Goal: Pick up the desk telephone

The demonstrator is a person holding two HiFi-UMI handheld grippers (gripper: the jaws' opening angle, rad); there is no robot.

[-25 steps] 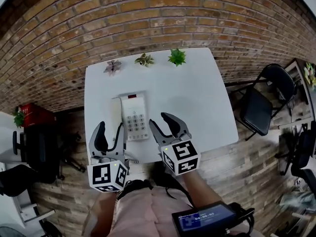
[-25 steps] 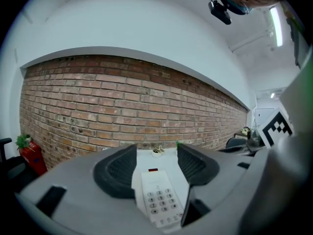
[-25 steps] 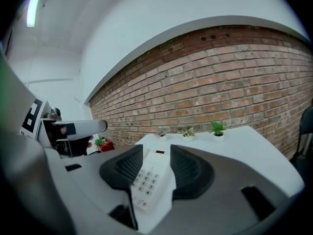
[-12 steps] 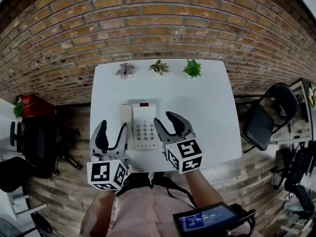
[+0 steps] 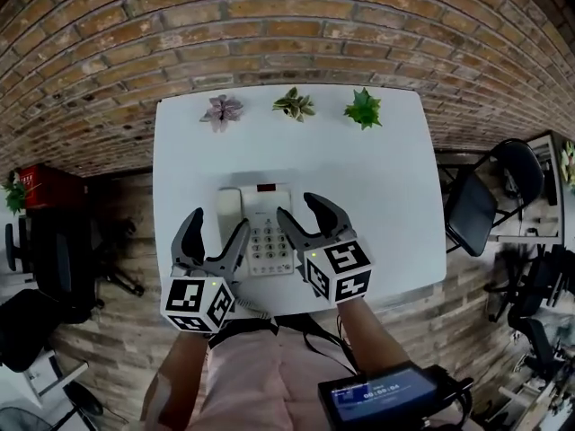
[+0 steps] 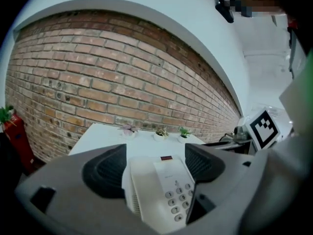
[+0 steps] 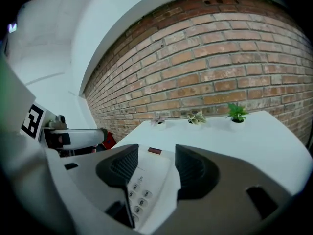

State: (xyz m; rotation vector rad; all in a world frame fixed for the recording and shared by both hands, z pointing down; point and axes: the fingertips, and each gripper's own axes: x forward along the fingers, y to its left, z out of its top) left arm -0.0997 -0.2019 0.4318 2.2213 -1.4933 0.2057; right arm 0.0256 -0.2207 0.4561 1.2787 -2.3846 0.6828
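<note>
**Both grippers open at the phone**

The phone (image 5: 258, 225) lies near the middle of the worktop (image 5: 377, 178), toward the near edge. From the head view its near corners are hidden behind the two grippers, so only the far end and part of the keypad (image 5: 268, 243) show clearly. The left gripper (image 5: 218, 221) overlaps the handset (image 5: 228, 212) on the phone's left side, and the right gripper (image 5: 299, 206) overlaps its right side. No view shows whether any jaw tip touches the phone.

In the left gripper view the jaws stand wide, and the phone (image 6: 161, 185) fills the gap between them, its lower end cut off by the gripper body. In the right gripper view the jaws are also apart, framing the keypad and the phone's right edge, with the handset side hidden behind the left jaw. Three small plants (image 5: 294, 103) line the far edge, too small to make out in detail.

Since the earlier frames both grippers have come forward and down from the near edge to flank the phone. Their jaws have just been opening, and nothing is gripped.
</note>
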